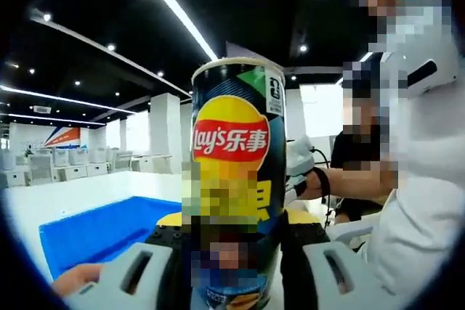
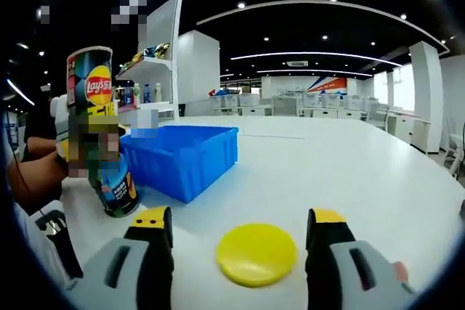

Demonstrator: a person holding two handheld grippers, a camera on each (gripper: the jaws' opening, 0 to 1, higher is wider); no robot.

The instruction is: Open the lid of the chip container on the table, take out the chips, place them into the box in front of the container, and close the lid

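The left gripper (image 1: 232,270) pinches the chip container (image 1: 236,172), lifted and tilted left of the blue box (image 2: 182,157), ready for emptying. The right gripper (image 2: 236,241), jaws spread, hovers over the yellow lid (image 2: 256,253) lying on the table (image 2: 349,172).

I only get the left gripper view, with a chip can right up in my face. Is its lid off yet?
Observer: Yes. A yellow lid lies flat on the white table, between the right gripper's open jaws.
Operator: Where is the box?
Observer: The blue box sits right beside the chip can.
Operator: Is the can standing on the table?
Observer: It looks tilted, its base at the table.
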